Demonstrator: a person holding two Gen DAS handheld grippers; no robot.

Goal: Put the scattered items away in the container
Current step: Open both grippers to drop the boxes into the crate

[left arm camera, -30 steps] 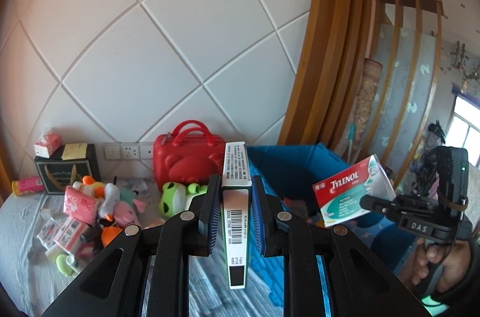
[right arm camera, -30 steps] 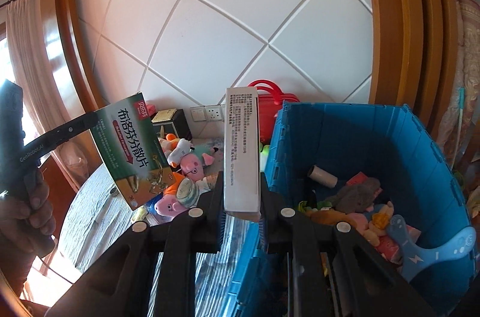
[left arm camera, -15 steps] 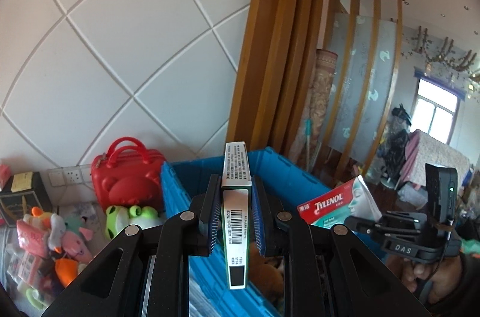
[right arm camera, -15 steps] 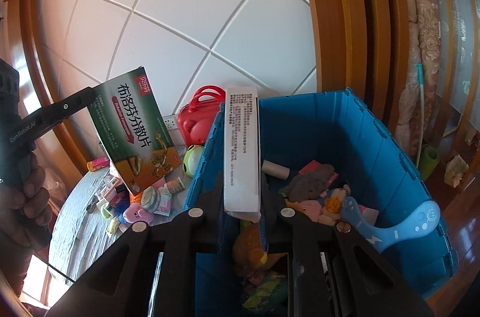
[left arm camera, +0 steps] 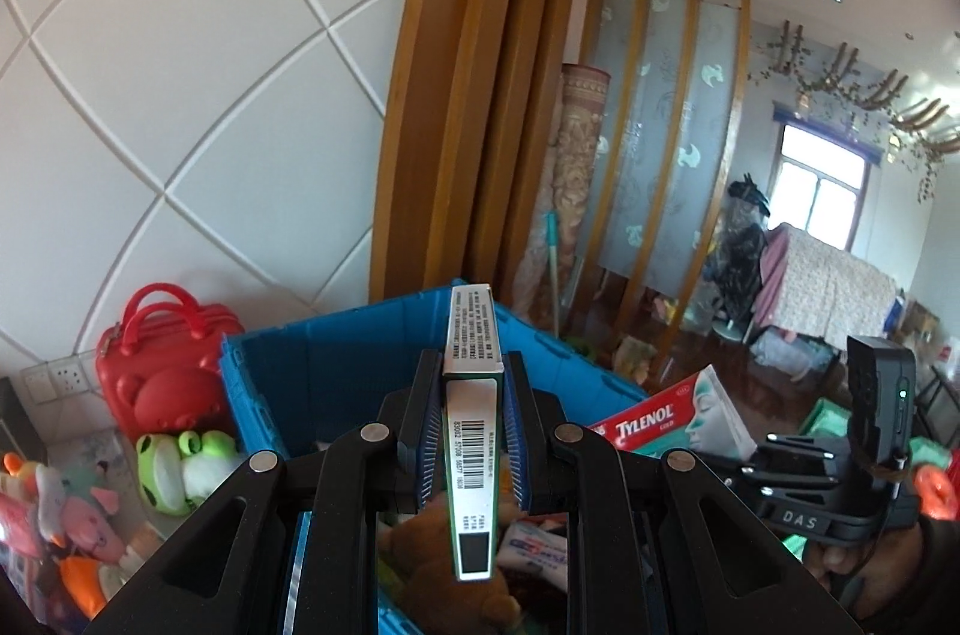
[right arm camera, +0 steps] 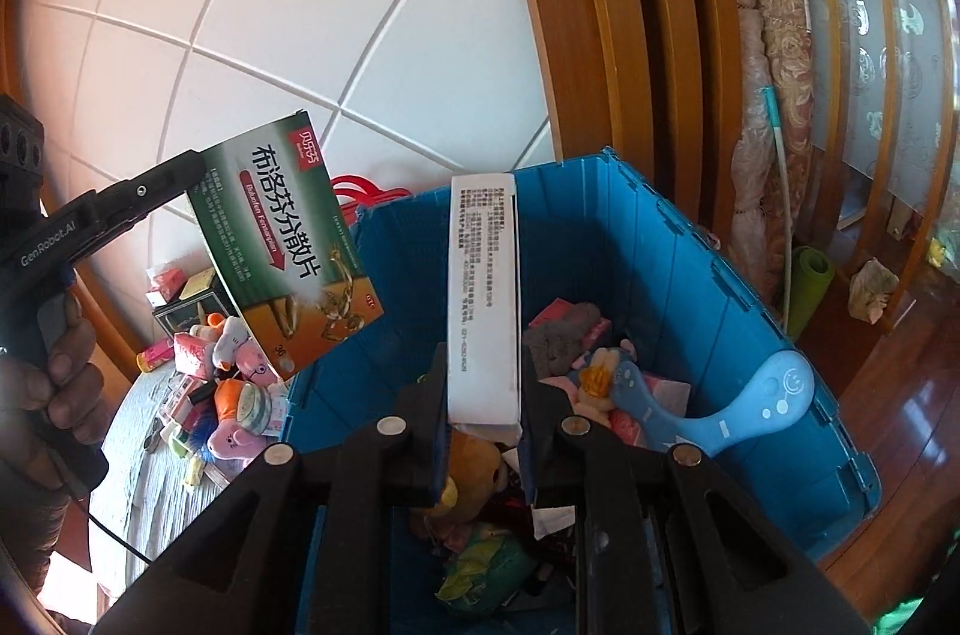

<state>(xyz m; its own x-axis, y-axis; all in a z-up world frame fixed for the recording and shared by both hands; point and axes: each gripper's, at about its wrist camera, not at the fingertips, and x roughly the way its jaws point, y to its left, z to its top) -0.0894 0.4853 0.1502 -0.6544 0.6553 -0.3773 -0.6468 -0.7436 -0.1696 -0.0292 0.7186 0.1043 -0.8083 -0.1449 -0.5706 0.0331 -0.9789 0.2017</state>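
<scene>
**Both grippers hold medicine boxes above the blue crate**

The blue crate (right arm camera: 690,275) is the largest item in view. It stands open beside a round table (right arm camera: 120,461) and against a white panelled wall (left arm camera: 180,95). The crate already holds a mixed load: a brown plush toy (right arm camera: 474,467), a grey soft item (right arm camera: 564,335), a light blue handle-shaped gadget (right arm camera: 738,413), and small packets.

On the table, well apart from the crate's interior, lie the remaining scattered items: a red case (left arm camera: 162,365) near the wall, a green frog toy (left arm camera: 174,467) just beside the crate's outer wall, and a heap of small plush toys and packets (right arm camera: 222,383).

The left gripper (left arm camera: 470,431) is pinching a green box (left arm camera: 471,443) by its broad faces, narrow barcode edge towards the camera; the right wrist view shows its printed front, held above the table edge at the crate's left wall. A hand (right arm camera: 66,377) grips its handle.

The right gripper (right arm camera: 485,395) is pinching a white box (right arm camera: 485,287), upright, above the crate's interior. The left wrist view shows the same box as a Tylenol pack.
</scene>
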